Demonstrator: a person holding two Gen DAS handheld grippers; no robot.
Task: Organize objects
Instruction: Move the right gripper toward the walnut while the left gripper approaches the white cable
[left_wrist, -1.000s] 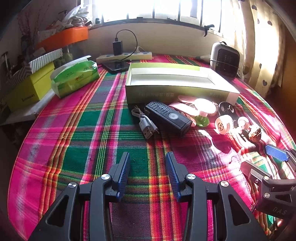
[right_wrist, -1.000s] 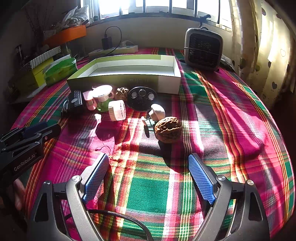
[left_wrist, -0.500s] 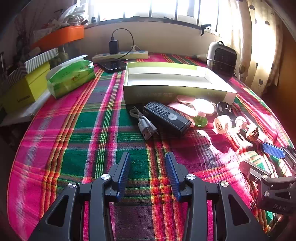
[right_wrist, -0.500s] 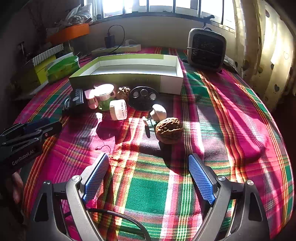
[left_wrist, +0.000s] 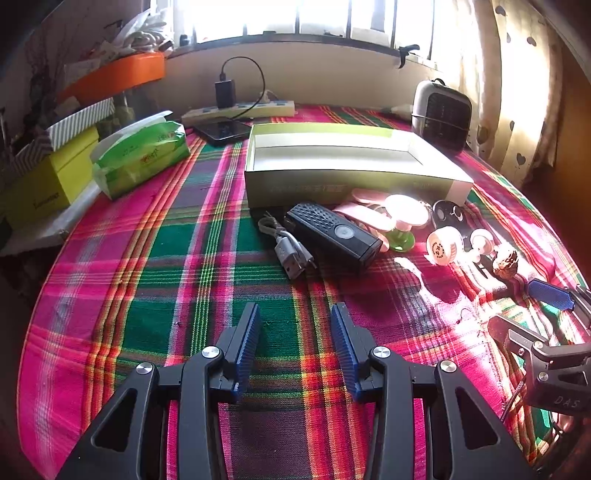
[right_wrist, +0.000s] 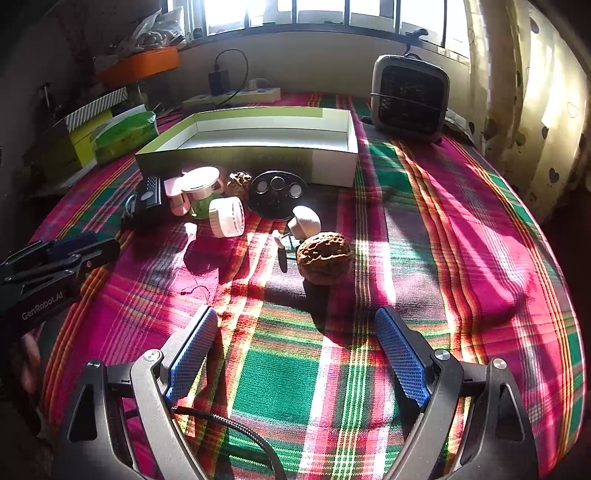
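Two readable marks: "GenRobot.AI" on left hand-held gripper (right_wrist: 70, 251), "DAS" on right hand-held gripper (left_wrist: 524, 314).

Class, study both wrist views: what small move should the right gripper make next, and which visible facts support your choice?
Probably ease the right gripper forward and down around the walnut. Its fingers are wide open and empty, the walnut lies just ahead between them, and the green box behind the loose items looks empty.

small items (right_wrist: 225, 216) before empty green box (right_wrist: 258, 147)
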